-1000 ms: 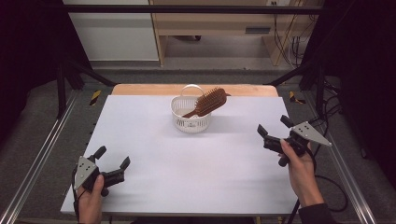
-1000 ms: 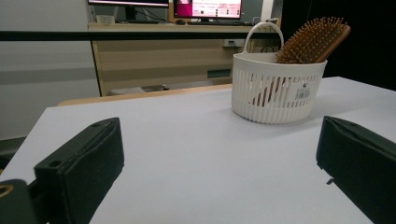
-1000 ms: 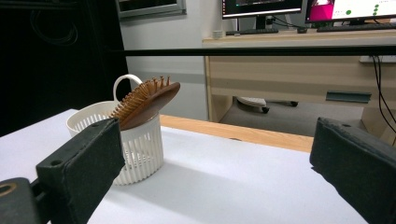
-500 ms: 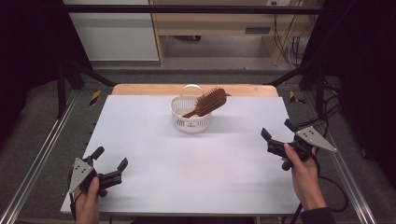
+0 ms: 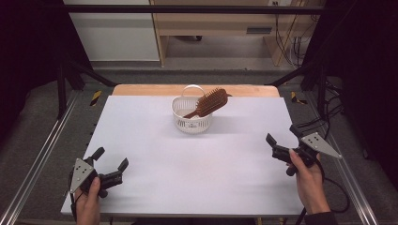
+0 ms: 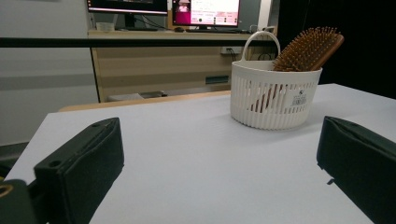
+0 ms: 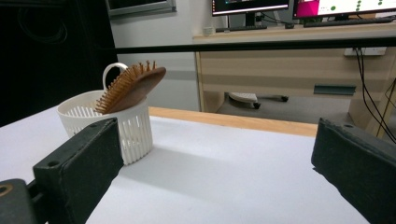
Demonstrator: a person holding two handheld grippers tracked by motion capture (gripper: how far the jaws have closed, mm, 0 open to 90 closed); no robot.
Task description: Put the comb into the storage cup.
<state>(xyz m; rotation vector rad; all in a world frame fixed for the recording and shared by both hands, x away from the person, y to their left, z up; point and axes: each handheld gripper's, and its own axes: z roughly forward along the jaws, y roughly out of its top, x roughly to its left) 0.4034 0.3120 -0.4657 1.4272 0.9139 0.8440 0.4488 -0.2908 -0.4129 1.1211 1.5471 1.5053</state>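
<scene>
- left gripper (image 5: 111, 162): held in the person's left hand (image 5: 89, 199) at the near left corner of the table (image 5: 141, 140); jaws spread wide, nothing between them.
- right gripper (image 5: 284, 139): held in the right hand (image 5: 307, 176) near the right edge of the table; jaws wide apart and empty.
- basket (image 5: 191, 115): white, slotted wall, looped handle, standing upright at the far middle of the table, well apart from both grippers.
- hairbrush (image 5: 209, 103): wooden, resting in the basket, tilted, handle down inside, bristled head leaning over the basket's right rim.
- left gripper view: basket (image 6: 274, 93) ahead, toward the right, brush head (image 6: 308, 49) above its rim.
- right gripper view: basket (image 7: 133, 128) ahead, on the left.
</scene>
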